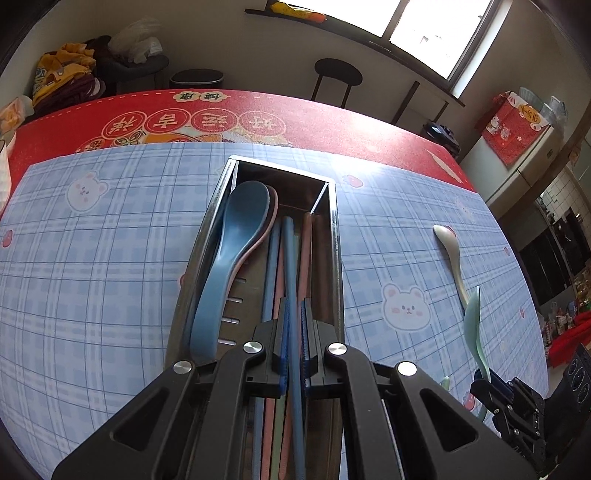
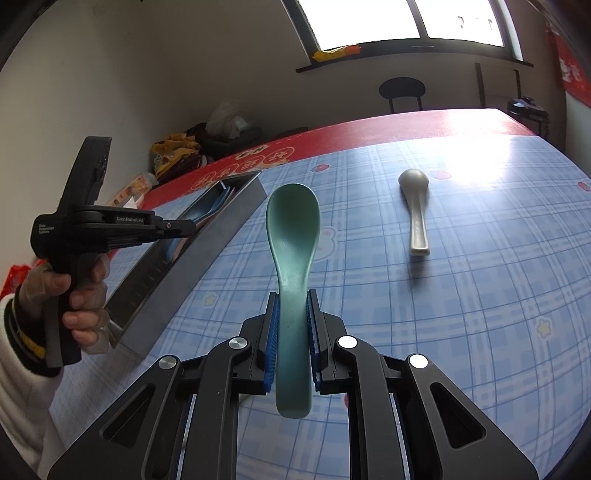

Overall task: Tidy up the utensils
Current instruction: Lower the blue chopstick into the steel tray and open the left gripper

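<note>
Left wrist view: left gripper [image 1: 294, 325] clamps blue chopstick [image 1: 290, 266] over metal tray [image 1: 334, 236]; right gripper [image 2: 292, 325] pinches green spoon [image 2: 293, 236].

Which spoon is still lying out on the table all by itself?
Find the blue checked tablecloth with little bears, then look to the right of the long metal utensil tray. Beyond the green plastic spoon held in the right claw lies a pale silver-grey spoon. It is the only one resting loose on the cloth, untouched, bowl pointing toward the window.

Bright daylight from blown-out window [image 1: 436, 29], glare on tablecloth [image 2: 461, 125] — fisheye-bent, dark-vignetted edges
</note>
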